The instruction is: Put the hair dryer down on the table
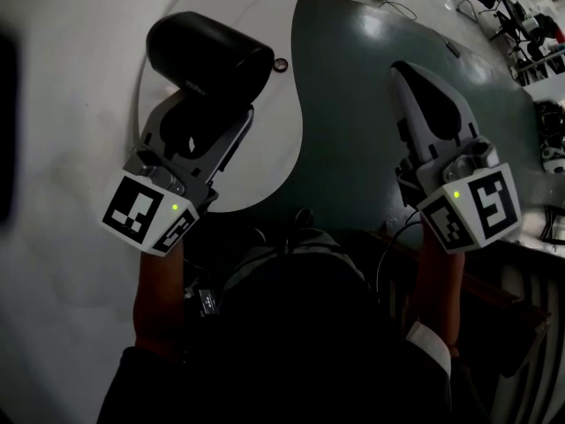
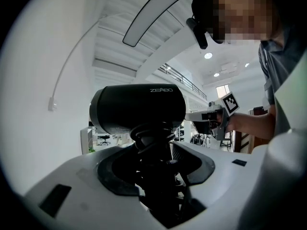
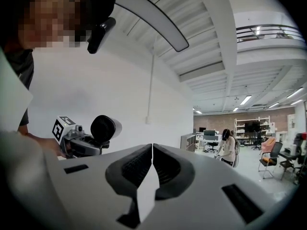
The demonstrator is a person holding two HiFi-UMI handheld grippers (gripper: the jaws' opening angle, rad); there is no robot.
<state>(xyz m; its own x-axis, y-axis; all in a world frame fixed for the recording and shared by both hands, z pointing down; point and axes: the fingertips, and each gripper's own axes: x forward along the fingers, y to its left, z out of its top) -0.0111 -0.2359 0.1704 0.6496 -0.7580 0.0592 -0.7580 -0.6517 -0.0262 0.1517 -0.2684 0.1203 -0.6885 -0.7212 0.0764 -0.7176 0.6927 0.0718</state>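
Black hair dryer [image 1: 207, 51] with a fat cylindrical barrel is clamped in our left gripper [image 1: 205, 117]. In the left gripper view the jaws grip its dark handle, which has what looks like cord wound round it, and the barrel lies crosswise just past the jaw tips. In the head view the dryer hangs over the white round tabletop [image 1: 274, 122], near its curved edge. Nothing shows it resting there yet, and we cannot tell how high it is held. Our right gripper [image 1: 415, 82] is off to the side over the dark green floor [image 1: 353, 104], well apart from the dryer, its jaws pressed together with nothing between them. We judge the step in hand to be the carry to the set-down spot, with the placing itself not yet done. The next move calls for lowering the left gripper until the dryer bears on the tabletop, well in from the edge, and parting the jaws only once it is supported. The round barrel may roll on release, so we should let go gently.
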